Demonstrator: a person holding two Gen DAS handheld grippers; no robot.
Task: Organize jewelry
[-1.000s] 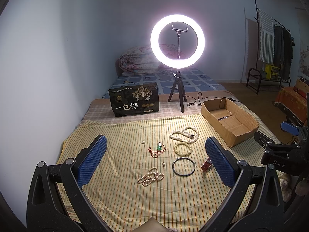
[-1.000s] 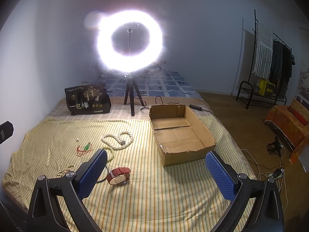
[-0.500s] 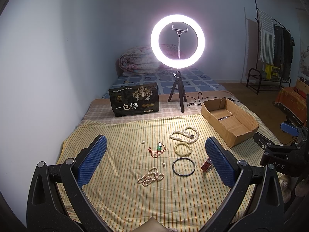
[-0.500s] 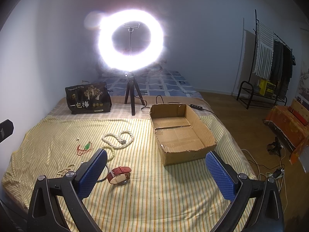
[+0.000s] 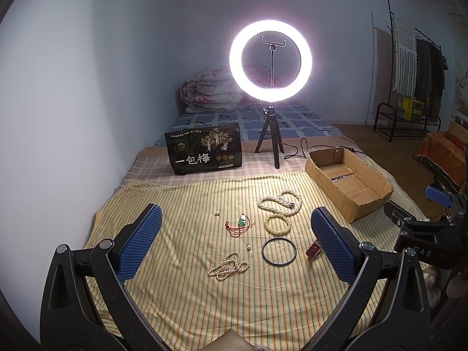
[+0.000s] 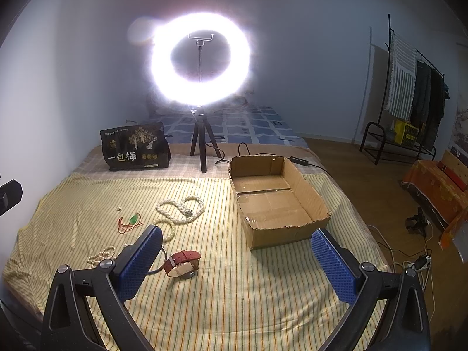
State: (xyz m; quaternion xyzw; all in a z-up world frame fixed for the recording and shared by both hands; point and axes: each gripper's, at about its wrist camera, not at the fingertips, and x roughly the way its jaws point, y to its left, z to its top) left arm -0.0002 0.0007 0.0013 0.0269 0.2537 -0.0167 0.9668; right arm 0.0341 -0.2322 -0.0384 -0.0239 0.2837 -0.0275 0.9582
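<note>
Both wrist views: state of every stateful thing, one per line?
left gripper: open, empty
right gripper: open, empty
cardboard box: open-topped, looks empty
ring light: switched on
red-strap watch: strap closed in a loop, lying on the striped sheet
long pearl necklace: lying in loose loops
black bangle: lying flat
black snack bag: standing upright

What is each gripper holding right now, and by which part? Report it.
Nothing is held. The left gripper and right gripper both stand open and empty above the striped cloth.
</note>
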